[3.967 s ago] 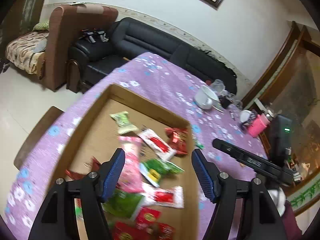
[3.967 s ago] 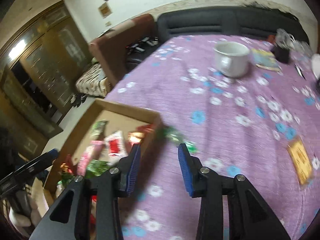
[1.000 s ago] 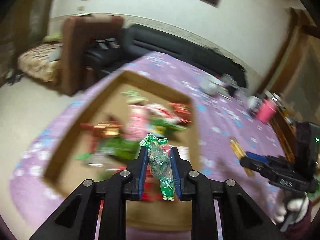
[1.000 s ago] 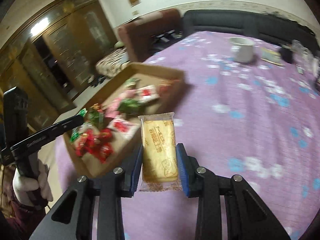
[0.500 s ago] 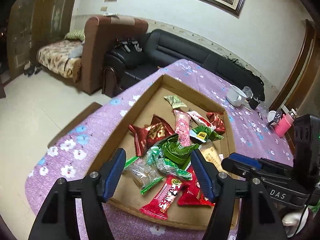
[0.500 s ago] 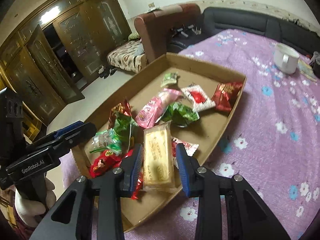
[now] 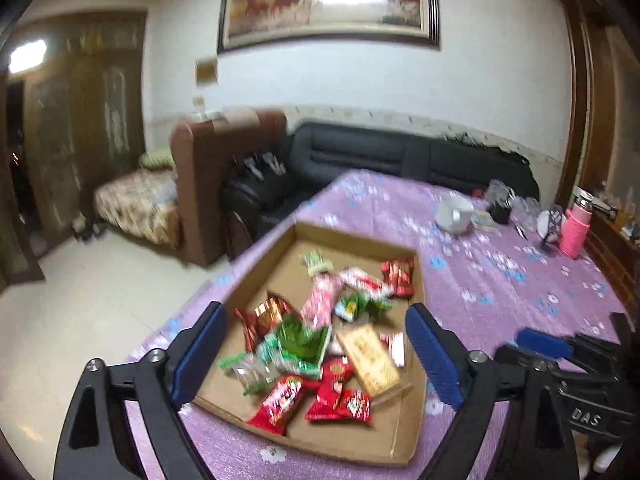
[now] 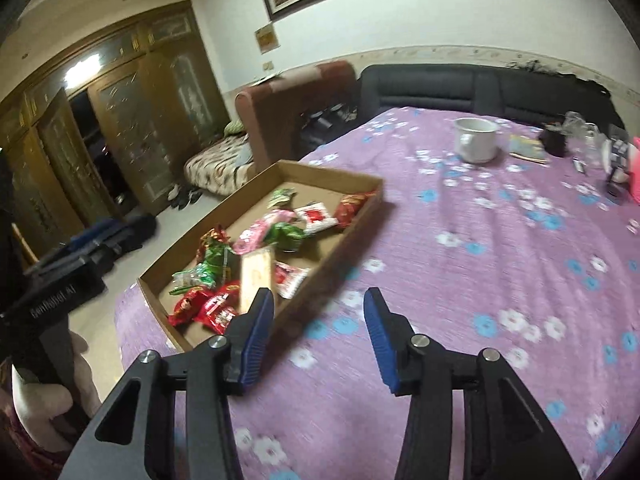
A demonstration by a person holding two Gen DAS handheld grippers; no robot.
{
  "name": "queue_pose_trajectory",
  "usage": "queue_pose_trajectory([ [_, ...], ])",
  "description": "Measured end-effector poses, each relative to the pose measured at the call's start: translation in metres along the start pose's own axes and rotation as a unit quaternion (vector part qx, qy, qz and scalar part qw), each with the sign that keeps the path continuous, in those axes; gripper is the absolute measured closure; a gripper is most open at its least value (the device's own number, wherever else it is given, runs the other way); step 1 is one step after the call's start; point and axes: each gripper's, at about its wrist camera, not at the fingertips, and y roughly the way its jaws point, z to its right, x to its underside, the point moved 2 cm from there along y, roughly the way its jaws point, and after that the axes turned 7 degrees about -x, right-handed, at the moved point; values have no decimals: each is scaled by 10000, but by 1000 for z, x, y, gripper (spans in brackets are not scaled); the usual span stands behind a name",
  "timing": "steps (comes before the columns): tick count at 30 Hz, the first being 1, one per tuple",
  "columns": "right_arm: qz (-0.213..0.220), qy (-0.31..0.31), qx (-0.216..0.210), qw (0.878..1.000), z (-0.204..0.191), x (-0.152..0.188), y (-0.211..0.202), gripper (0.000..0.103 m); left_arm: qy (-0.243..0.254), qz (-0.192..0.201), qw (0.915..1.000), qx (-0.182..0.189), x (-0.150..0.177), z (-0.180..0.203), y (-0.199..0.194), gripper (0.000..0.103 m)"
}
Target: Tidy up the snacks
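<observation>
Snacks gathered in a cardboard tray, both grippers empty

Snacks (image 7: 320, 336) lie heaped in a shallow cardboard tray (image 7: 418, 312) that sits on a purple flowered tablecloth (image 8: 480, 264). From the left wrist view, red packets (image 7: 340, 396) crowd the tray's 6 o'clock end, and a tan biscuit packet (image 7: 372, 356) lies just beside them toward 4 o'clock. Green wrappers (image 7: 300, 340) sit at the middle, a pink packet (image 7: 322, 300) just beyond, and a red foil packet (image 7: 398, 276) near the 1 o'clock corner. A small green packet (image 7: 316, 262) lies alone toward 12 o'clock.

The left gripper (image 7: 316, 356) hovers over the tray's near end, its jaws having just opened wide, with nothing held between them. The right gripper (image 8: 318, 332) hangs above the tablecloth just beside the tray's right wall, its jaws having just opened part way and gripping nothing.

A white mug (image 8: 476, 140) stands on the cloth well apart from the tray, toward 1 o'clock in the right wrist view. A pink bottle (image 7: 574, 228) stands at the table's far right edge. A black sofa (image 7: 400, 156) runs behind the table.
</observation>
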Motion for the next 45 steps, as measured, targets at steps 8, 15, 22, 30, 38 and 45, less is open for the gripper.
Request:
queue_pose_trajectory([
  [8, 502, -4, 437, 9978, 24, 6, -47, 52, 227, 1638, 9828, -819, -16, 25, -75, 1],
  [15, 738, -315, 519, 9954, 11, 7, -64, 43, 376, 2310, 9673, -980, -26, 50, -114, 1],
  [22, 740, -481, 672, 9938, -13, 16, -58, 31, 400, 1436, 9851, -863, -15, 65, -93, 1],
  [30, 423, -244, 663, 9966, -18, 31, -38, 30, 106, 508, 9960, -730, 0, 53, -60, 1],
  [38, 117, -386, 715, 9966, -31, 40, -20, 30, -92, -54, 9972, -737, 17, 39, -34, 1],
  [45, -20, -489, 796, 9956, -36, 43, -12, 28, -121, -344, 9976, -594, 25, 34, -19, 1],
])
